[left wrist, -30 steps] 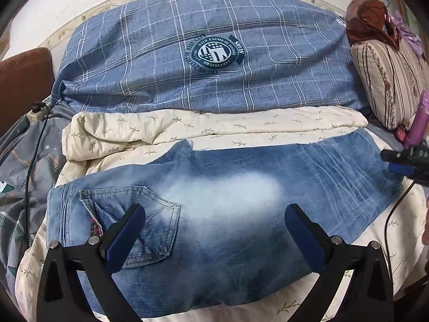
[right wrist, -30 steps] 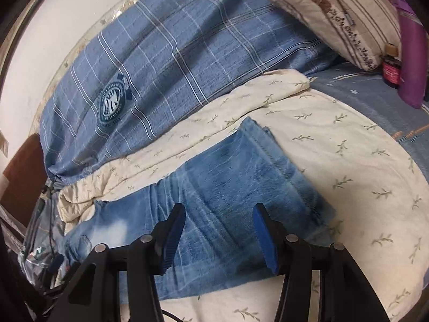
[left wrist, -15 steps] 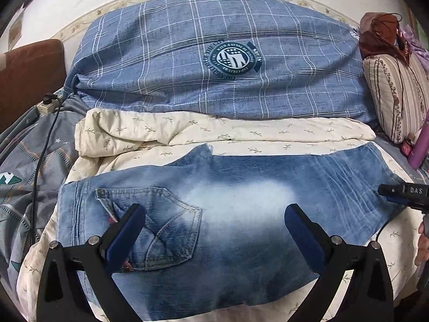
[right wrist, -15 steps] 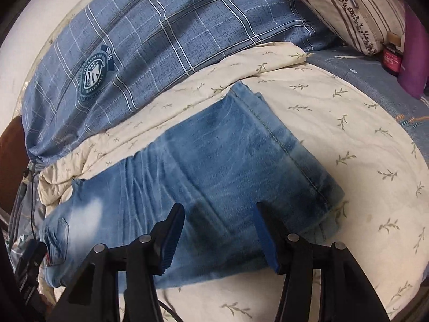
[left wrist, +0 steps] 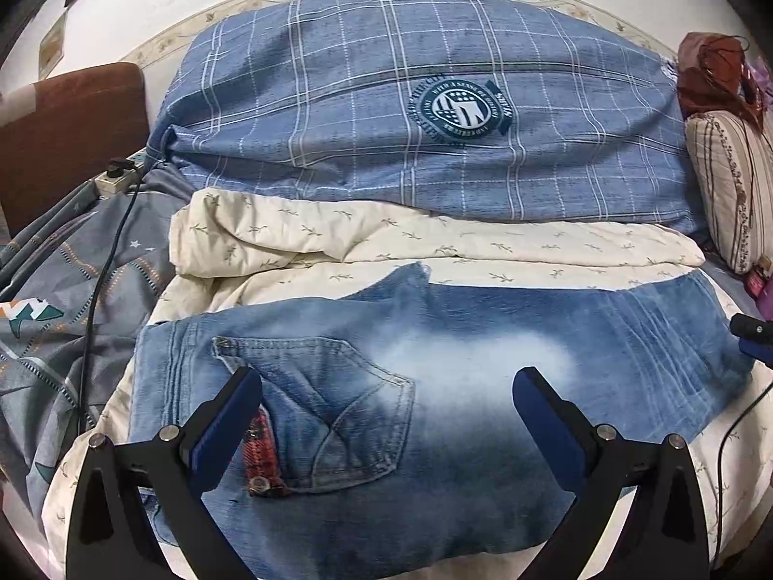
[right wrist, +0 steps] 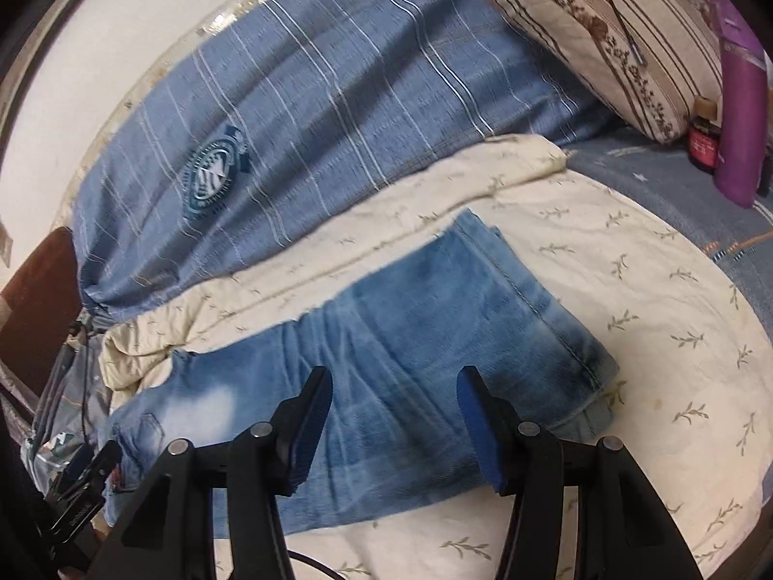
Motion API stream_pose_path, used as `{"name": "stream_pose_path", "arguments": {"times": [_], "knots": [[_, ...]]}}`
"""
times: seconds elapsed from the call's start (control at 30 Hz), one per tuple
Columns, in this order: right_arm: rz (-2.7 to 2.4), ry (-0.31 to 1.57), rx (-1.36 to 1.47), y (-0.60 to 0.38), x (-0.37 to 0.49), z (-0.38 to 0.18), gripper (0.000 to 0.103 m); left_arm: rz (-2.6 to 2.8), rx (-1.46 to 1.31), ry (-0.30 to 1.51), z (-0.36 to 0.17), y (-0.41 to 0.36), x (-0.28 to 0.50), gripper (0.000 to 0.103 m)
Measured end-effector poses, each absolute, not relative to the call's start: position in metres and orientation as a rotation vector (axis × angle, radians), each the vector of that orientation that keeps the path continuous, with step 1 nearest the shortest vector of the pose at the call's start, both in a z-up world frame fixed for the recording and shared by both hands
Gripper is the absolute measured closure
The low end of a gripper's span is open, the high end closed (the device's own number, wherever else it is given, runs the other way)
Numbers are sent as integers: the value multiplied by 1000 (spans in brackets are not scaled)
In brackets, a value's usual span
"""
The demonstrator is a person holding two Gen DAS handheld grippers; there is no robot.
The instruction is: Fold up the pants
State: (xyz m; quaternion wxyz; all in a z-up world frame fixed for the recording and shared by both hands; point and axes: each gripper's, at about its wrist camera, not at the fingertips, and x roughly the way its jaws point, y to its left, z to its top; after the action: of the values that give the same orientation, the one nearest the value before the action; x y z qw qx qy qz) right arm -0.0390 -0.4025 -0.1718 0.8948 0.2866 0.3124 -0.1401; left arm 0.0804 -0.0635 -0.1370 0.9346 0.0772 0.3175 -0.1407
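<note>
Faded blue jeans (left wrist: 459, 377) lie flat on a cream quilt (left wrist: 435, 241), folded lengthwise, back pocket (left wrist: 348, 415) up, waistband at the left. My left gripper (left wrist: 386, 406) is open and empty, hovering over the pocket and seat. In the right wrist view the jeans (right wrist: 410, 338) run from lower left to the hem (right wrist: 546, 309) at the right. My right gripper (right wrist: 393, 427) is open and empty above the lower legs. Its tip shows at the right edge of the left wrist view (left wrist: 753, 333).
A large blue plaid cushion (left wrist: 410, 111) lies behind the quilt against the wall. A striped pillow (right wrist: 604, 29), a purple bottle (right wrist: 739, 96) and a small jar (right wrist: 705, 135) sit at the right. A power strip and black cable (left wrist: 116, 179) lie on the grey sheet at left.
Both grippers have drawn back a little from the jeans, showing more of them. The left view has shifted so the pocket sits further right. The jeans lie unmoved.
</note>
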Motion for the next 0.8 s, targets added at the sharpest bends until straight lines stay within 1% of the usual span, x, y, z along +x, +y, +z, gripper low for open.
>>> {"name": "stream_pose_path", "arguments": {"times": [0.17,0.3,0.8], "knots": [[-238,617,521,-385,-35,-161,46,-253,132,641,-134,-51,86,0],[-215,633,463,-369,-29,-160,46,-232,112,647,-134,-44,89,0],[-151,659,434,-351,-20,-163,46,-208,104,654,-136,-36,93,0]]}}
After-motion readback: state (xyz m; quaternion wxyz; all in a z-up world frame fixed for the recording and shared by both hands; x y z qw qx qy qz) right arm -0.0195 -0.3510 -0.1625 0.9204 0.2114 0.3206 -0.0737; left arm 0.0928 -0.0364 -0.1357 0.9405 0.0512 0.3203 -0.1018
